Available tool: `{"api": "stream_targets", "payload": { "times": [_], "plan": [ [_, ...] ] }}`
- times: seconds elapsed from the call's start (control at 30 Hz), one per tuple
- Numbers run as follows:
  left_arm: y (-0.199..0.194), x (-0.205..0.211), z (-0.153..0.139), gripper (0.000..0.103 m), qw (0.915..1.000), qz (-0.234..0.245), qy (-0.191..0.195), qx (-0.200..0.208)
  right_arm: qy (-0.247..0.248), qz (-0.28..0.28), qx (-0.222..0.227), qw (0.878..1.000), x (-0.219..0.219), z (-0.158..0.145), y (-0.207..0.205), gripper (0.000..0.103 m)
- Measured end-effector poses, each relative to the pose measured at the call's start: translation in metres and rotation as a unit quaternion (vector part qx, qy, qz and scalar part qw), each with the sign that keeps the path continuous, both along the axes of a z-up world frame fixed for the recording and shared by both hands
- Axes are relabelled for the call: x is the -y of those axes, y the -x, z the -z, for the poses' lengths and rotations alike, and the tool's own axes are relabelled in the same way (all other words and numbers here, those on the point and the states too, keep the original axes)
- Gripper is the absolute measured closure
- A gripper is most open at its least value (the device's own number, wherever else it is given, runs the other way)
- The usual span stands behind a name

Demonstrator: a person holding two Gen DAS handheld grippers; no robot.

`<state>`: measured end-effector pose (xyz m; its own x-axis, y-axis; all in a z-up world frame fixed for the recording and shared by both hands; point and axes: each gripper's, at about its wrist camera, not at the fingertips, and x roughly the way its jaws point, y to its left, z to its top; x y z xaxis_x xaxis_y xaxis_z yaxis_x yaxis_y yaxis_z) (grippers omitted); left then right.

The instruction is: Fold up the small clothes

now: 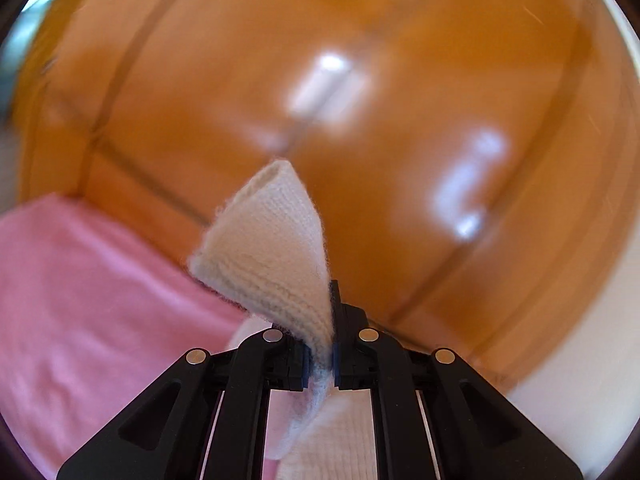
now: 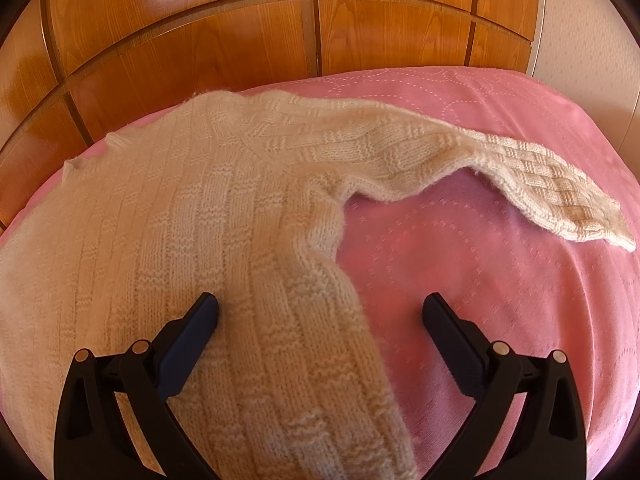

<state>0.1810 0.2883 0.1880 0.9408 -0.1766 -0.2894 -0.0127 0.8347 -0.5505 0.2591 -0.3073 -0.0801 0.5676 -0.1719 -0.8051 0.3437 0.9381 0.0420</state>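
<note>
In the left wrist view, a pink bedspread (image 1: 80, 300) fills the lower left of the frame, blurred. At the lower centre the left hand-held gripper (image 1: 322, 364) has its jaws pressed together on a fold of the cream knitted sweater (image 1: 272, 248); the pinched knit rises from the jaws as a pointed flap toward the middle of the frame, and more of it hangs below between the black finger arms. Behind the flap, an orange-brown wooden panelled wall (image 1: 400, 80) covers the centre and right, smeared, with bright reflections on it.

In the right wrist view, the sweater's body (image 2: 140, 240) lies flat across the left and centre of the frame on the pink bedspread (image 2: 480, 280). One sleeve (image 2: 520, 184) stretches from the upper centre to the right edge of the frame, its cuff resting on the spread. The right hand-held gripper (image 2: 320, 316) at the bottom has its jaws spread wide: the left fingertip (image 2: 206, 312) sits over the knit, whether touching it cannot be told, and the right fingertip (image 2: 438, 312) is over bare bedspread, with the sweater's side edge running between them. The wooden panelled wall (image 2: 200, 40) spans the top of the frame.
</note>
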Motion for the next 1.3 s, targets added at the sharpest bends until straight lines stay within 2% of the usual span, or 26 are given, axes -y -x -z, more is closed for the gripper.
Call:
{"api": "stream_targets", "payload": {
  "times": [0.13, 0.33, 0.5, 0.57, 0.67, 0.77, 0.83, 0.87, 0.9, 0.97, 1.0, 1.07, 1.1, 1.17, 1.23, 1.3],
  "plan": [
    [-0.017, 0.075, -0.006, 0.097, 0.9966, 0.051, -0.064, 0.011, -0.003, 0.000, 0.002, 1.000, 0.001, -0.001, 0.000, 0.002],
    [-0.041, 0.164, 0.021, 0.097, 0.9885, 0.107, -0.108, -0.002, -0.013, 0.002, 0.007, 1.000, 0.003, -0.001, 0.001, 0.002],
    [-0.059, 0.241, 0.057, 0.097, 0.9754, 0.140, -0.170, -0.002, -0.016, 0.002, 0.010, 1.000, 0.003, -0.002, 0.001, 0.002],
    [-0.068, 0.274, 0.076, 0.097, 0.9693, 0.159, -0.187, -0.014, -0.017, 0.003, 0.011, 1.000, 0.003, -0.002, 0.002, 0.002],
    [-0.076, 0.309, 0.103, 0.097, 0.9640, 0.177, -0.194, -0.042, -0.019, 0.003, 0.012, 1.000, 0.004, -0.002, 0.002, 0.002],
    [-0.088, 0.338, 0.141, 0.097, 0.9607, 0.195, -0.181, -0.080, -0.021, 0.003, 0.014, 1.000, 0.004, -0.003, 0.003, 0.002],
    [-0.090, 0.347, 0.159, 0.093, 0.9590, 0.203, -0.174, -0.092, -0.021, 0.004, 0.014, 1.000, 0.004, -0.002, 0.002, 0.002],
    [-0.092, 0.351, 0.169, 0.083, 0.9573, 0.207, -0.176, -0.100, -0.021, 0.004, 0.014, 1.000, 0.004, -0.002, 0.002, 0.002],
    [-0.089, 0.352, 0.177, 0.062, 0.9564, 0.208, -0.178, -0.103, -0.021, 0.004, 0.014, 1.000, 0.004, -0.002, 0.002, 0.002],
    [-0.080, 0.354, 0.189, 0.041, 0.9555, 0.207, -0.184, -0.102, -0.023, 0.004, 0.015, 1.000, 0.004, -0.002, 0.002, 0.002],
    [-0.075, 0.354, 0.195, 0.035, 0.9553, 0.208, -0.185, -0.101, -0.024, 0.004, 0.015, 1.000, 0.004, -0.002, 0.002, 0.002],
    [-0.058, 0.343, 0.205, 0.031, 0.9566, 0.202, -0.184, -0.101, -0.024, 0.004, 0.015, 1.000, 0.004, -0.002, 0.003, 0.002],
    [-0.051, 0.335, 0.201, 0.029, 0.9585, 0.195, -0.183, -0.100, -0.024, 0.004, 0.015, 1.000, 0.004, -0.002, 0.003, 0.002],
    [-0.031, 0.312, 0.206, 0.029, 0.9656, 0.165, -0.178, -0.093, -0.024, 0.004, 0.015, 1.000, 0.004, -0.002, 0.003, 0.002],
    [-0.009, 0.284, 0.213, 0.029, 0.9727, 0.104, -0.187, -0.091, -0.027, 0.004, 0.017, 0.999, 0.005, -0.002, 0.004, 0.002],
    [0.005, 0.257, 0.217, 0.029, 0.9747, 0.034, -0.198, -0.099, -0.032, 0.004, 0.022, 0.999, 0.006, -0.003, 0.005, 0.002]
  ]
}}
